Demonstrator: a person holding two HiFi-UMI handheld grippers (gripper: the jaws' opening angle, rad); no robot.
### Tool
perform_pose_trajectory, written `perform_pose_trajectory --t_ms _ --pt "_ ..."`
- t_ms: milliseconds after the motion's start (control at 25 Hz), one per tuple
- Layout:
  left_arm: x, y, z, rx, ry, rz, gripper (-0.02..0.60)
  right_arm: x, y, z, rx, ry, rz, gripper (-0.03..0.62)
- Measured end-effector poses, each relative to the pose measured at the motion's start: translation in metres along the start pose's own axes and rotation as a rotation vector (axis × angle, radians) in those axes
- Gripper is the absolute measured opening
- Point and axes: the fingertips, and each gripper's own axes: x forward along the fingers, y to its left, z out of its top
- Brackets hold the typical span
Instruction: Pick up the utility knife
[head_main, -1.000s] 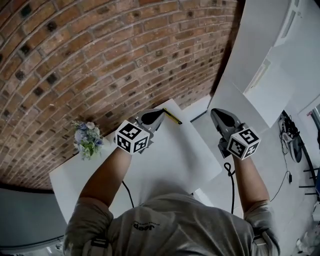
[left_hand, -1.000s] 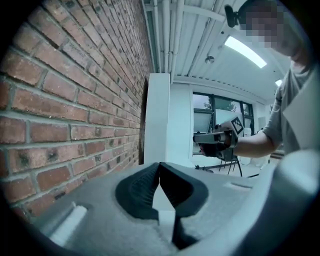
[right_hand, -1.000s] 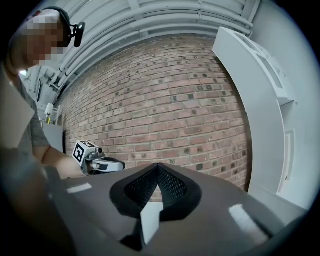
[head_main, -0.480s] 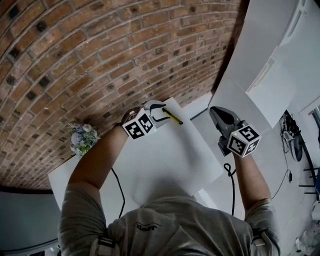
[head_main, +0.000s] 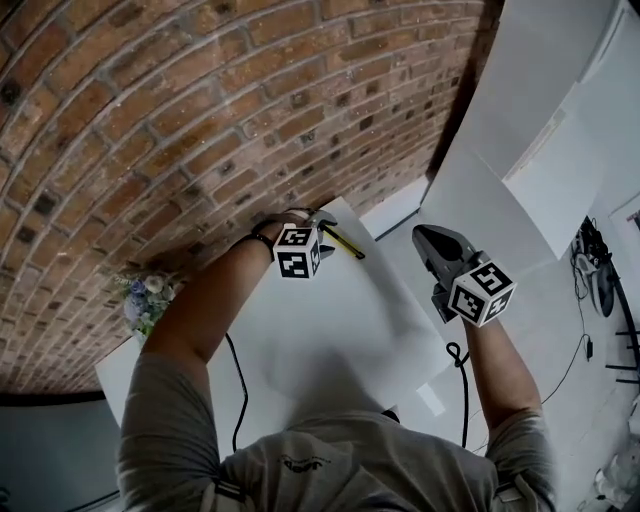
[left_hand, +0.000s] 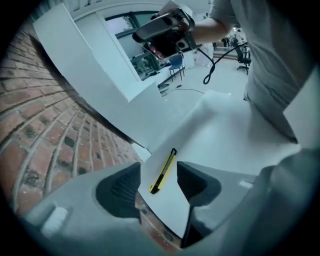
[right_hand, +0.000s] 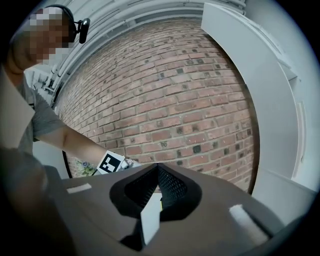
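The yellow and black utility knife (head_main: 343, 243) lies flat near the far corner of the white table (head_main: 330, 320). My left gripper (head_main: 320, 228) points steeply down just left of it. In the left gripper view the knife (left_hand: 164, 171) shows on the table beyond the two jaws, untouched by the pads (left_hand: 120, 187). The jaws of this left gripper (left_hand: 158, 175) are opening. My right gripper (head_main: 424, 238) hovers off the table's right edge, its jaw tips (right_hand: 158, 167) meeting with nothing held.
A brick wall (head_main: 200, 120) runs close behind the table's far edge. A small bunch of flowers (head_main: 140, 298) stands at the table's left. White panels (head_main: 520, 130) lean at the right, and cables (head_main: 580, 260) lie on the floor there.
The left gripper has dropped and reached forward to the knife at the far corner, rolling over as its jaws went from shut to wide. The right gripper has sunk slightly.
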Motion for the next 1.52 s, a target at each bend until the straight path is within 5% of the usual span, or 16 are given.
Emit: perform_pose_trajectory --t_ms 200,720,960,1280,1520 --pt "0.050 -0.005 -0.026 0.155 0.081 -0.101 0.232 0.019 -0.021 -0.029 0.024 0.030 0.006 0.009" --pt "0.136 -0.020 -0.060 0.335 0.208 -0.313 0.229 0.038 -0.052 -0.077 0.081 0.062 0.007 0.009" --pt "0.138 -0.034 -0.065 0.185 0.221 -0.479 0.118 0.037 -0.052 -0.083 0.097 0.060 0.010 0.009" --pt "0.126 -0.028 -0.060 -0.008 0.169 -0.398 0.117 0.027 -0.047 -0.078 0.106 0.050 0.002 0.009" --pt "0.087 -0.008 -0.027 -0.138 0.050 -0.313 0.117 0.011 -0.042 -0.064 0.090 0.049 -0.027 0.009"
